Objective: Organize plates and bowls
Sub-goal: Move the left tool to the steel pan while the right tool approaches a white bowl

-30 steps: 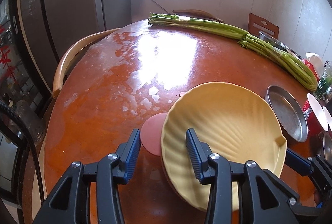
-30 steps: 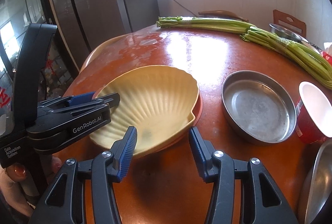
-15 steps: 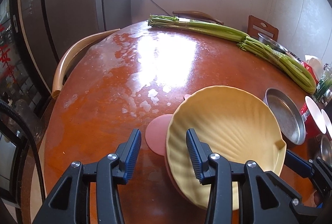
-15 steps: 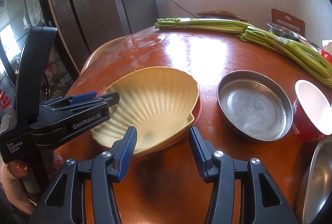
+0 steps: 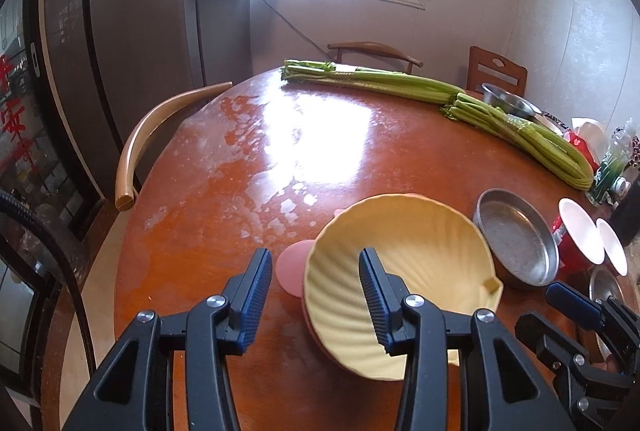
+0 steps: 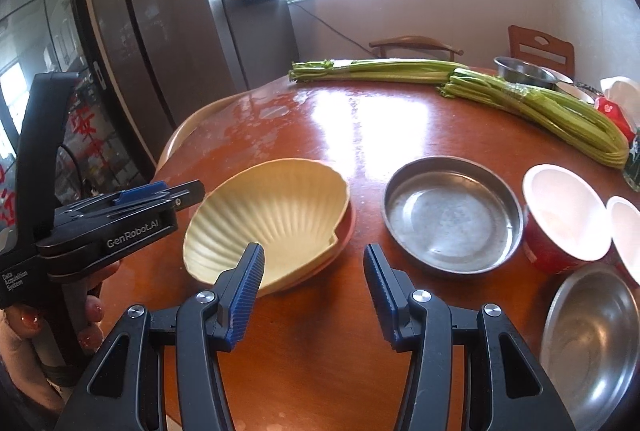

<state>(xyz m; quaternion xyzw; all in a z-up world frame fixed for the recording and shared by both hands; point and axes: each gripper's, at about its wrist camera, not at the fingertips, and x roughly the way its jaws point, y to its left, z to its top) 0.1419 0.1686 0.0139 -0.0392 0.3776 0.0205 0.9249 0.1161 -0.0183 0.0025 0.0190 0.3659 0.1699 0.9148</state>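
Both grippers empty, jaws apart, nothing between the pads. Left gripper (image 5: 312, 301) hovers over the near-left rim of the shell dish (image 5: 404, 251); right gripper (image 6: 314, 293) hangs over bare table (image 6: 400, 135) between the shell dish and the steel pan (image 6: 452, 215).

Shell dish sits near the table's near edge, left of centre, nested on a pink plate (image 5: 290, 267) that peeks out on its left.

Risks, my read:
- Shell dish is glossy, ribbed, with a thin scalloped rim. Pads may slip on it or pinch off-axis and tip it.
- A lift could drag the plate underneath toward the near edge if the two stick.
- Table is lacquered, slick, with whitish smears. Anything nudged slides easily.
- Right side is crowded: steel pan, red cup (image 6: 560, 227) with white inside, second cup (image 6: 624, 231) and steel bowl (image 6: 592, 343) sit close together. A wide swing knocks the cups.
- The two grippers are close; clash is possible over the dish.

Celery (image 5: 500, 119) lies along the far-right edge, well clear.
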